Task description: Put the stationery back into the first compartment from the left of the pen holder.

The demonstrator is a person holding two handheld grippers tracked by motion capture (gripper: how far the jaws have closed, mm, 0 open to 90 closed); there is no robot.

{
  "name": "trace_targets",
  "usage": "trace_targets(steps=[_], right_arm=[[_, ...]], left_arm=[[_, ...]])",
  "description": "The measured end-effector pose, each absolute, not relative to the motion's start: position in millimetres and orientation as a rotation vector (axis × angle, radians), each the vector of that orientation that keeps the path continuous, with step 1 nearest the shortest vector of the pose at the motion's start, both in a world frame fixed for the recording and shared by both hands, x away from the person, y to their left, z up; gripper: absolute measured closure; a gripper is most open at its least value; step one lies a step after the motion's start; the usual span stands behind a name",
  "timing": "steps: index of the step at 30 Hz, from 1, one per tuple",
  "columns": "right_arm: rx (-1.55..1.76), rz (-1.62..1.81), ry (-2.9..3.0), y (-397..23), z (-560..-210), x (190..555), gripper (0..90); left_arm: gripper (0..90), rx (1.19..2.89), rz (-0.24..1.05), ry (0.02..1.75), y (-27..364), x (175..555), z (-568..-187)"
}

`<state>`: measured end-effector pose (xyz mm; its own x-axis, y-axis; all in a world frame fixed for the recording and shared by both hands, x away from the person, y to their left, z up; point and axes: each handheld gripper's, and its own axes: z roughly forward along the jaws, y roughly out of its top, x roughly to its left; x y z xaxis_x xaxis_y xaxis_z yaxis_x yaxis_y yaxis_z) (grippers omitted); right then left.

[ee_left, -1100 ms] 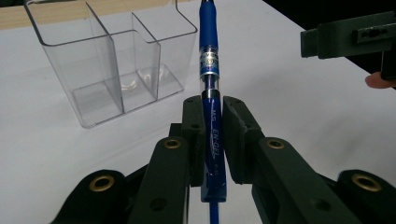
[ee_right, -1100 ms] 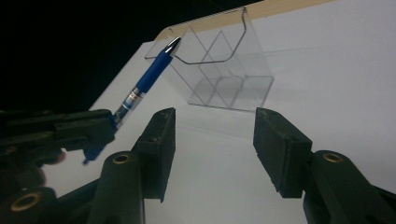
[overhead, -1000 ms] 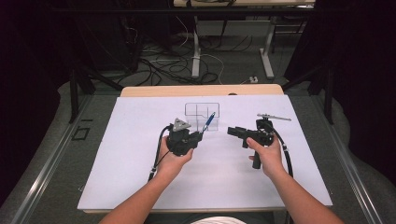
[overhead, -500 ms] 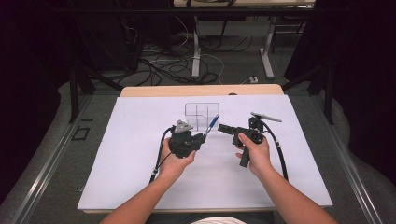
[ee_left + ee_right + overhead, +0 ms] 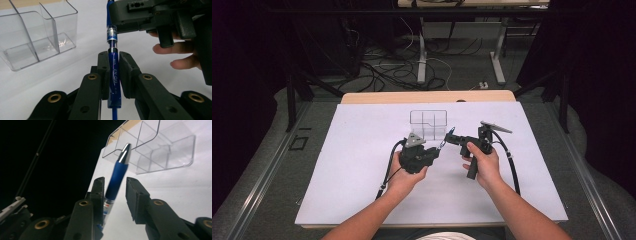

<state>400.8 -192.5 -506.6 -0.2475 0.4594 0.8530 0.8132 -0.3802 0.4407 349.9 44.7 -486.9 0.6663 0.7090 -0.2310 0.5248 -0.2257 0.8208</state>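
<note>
A blue gel pen point(image 5: 443, 141) with a clear barrel section and silver tip points up toward the far right. My left gripper point(image 5: 436, 150) is shut on its lower barrel; in the left gripper view both pads press the pen point(image 5: 113, 72) at the left gripper point(image 5: 111, 60). My right gripper point(image 5: 451, 136) reaches in from the right around the pen's grip end. Its jaws have just been closing. In the right gripper view the pen point(image 5: 117, 177) leans on one jaw of the right gripper point(image 5: 115, 186), with a gap to the other.
A clear plastic organizer point(image 5: 428, 124) with several compartments stands just behind the grippers on the white mat point(image 5: 362, 165). It appears as the organizer point(image 5: 37, 37) and the organizer point(image 5: 160, 147) in the gripper views. Cables point(image 5: 392, 70) lie on the floor beyond the table's far edge.
My right gripper has moved left to the pen's upper end and its jaws have narrowed around it. The left gripper and the pen have stayed put.
</note>
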Motion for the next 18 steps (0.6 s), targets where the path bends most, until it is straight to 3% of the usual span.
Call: trace_targets(steps=[5, 18], right_arm=[[-1.698, -1.652, -1.503, -194.5, -507.2, 401.6, 75.7], [-1.709, -1.605, -1.355, -197.7, -513.1, 404.9, 80.0]], left_arm=[[79.4, 1.888, 0.231, 0.971, 42.6, 348.2, -487.8], [79.4, 1.905, 0.241, 0.956, 42.4, 348.4, -488.5]])
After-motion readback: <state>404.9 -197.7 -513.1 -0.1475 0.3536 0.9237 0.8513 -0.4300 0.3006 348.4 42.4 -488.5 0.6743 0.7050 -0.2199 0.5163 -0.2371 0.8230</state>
